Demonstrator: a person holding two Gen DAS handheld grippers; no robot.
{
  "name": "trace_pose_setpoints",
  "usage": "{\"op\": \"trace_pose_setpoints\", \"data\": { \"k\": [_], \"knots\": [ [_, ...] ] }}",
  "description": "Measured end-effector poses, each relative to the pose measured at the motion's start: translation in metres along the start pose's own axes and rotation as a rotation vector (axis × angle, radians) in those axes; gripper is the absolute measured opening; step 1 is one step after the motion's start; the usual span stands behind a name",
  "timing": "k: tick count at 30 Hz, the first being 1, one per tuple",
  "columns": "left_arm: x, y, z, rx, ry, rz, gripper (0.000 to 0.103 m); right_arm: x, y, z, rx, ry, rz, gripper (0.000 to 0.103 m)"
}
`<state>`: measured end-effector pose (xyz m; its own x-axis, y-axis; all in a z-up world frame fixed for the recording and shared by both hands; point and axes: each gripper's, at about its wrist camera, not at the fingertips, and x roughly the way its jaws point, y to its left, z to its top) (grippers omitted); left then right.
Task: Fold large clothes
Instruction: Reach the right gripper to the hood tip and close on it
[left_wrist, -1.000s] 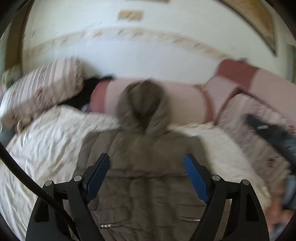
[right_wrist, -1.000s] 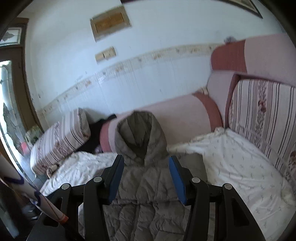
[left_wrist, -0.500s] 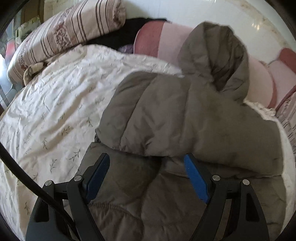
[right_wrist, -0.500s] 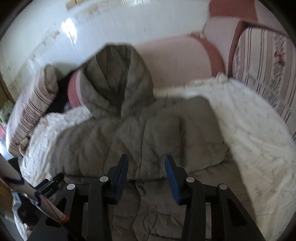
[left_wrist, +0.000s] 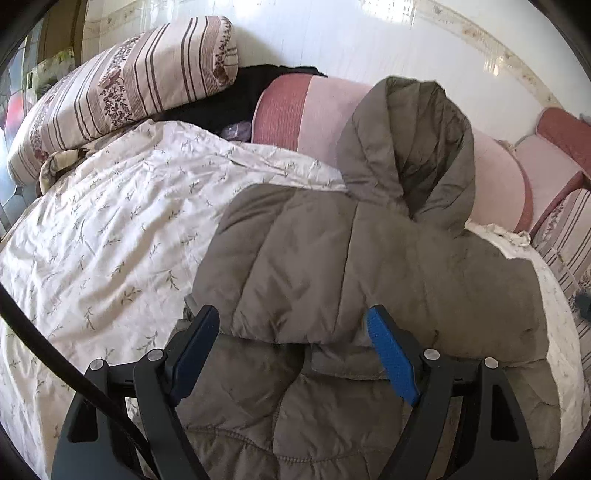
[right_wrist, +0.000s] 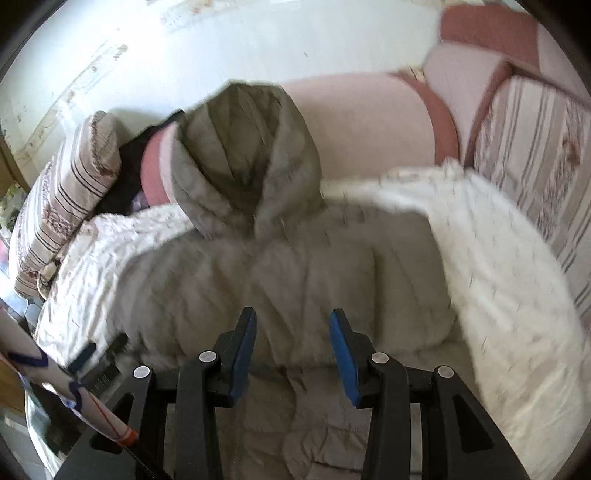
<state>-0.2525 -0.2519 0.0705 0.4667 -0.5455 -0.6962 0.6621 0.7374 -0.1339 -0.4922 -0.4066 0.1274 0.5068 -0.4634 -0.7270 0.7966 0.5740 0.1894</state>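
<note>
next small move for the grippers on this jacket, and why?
Probably lower the left gripper and close on the sleeve cuff in front of it. The jacket lies on the sheet with both sleeves folded across the body, hood propped on the bolster. Both grippers are open and hold nothing, right gripper too.

A bed (left_wrist: 92, 240) covered by a white quilt with a small sprig print carries everything here. A grey-brown hooded puffer jacket (left_wrist: 369, 266) lies spread on it, its hood (left_wrist: 410, 147) propped against a pink bolster (left_wrist: 317, 110) at the wall. A striped pillow (left_wrist: 122, 85) sits at the far left corner, with striped cushions (right_wrist: 535, 155) along the right side.
</note>
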Motion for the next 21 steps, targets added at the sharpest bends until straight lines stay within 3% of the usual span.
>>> {"op": "trace_pose_setpoints", "data": {
  "k": [4, 9, 21],
  "knots": [
    [-0.009, 0.004, 0.004, 0.008, -0.029, 0.003, 0.082, -0.017, 0.017, 0.049, -0.014, -0.036, 0.000, 0.045],
    [-0.004, 0.005, 0.004, 0.013, -0.024, 0.003, 0.082, -0.007, 0.027, 0.108, -0.024, -0.068, -0.028, 0.045],
    [0.018, -0.007, 0.001, 0.081, -0.025, 0.062, 0.082, 0.112, 0.031, 0.223, -0.002, -0.047, -0.048, 0.045]
  ]
}}
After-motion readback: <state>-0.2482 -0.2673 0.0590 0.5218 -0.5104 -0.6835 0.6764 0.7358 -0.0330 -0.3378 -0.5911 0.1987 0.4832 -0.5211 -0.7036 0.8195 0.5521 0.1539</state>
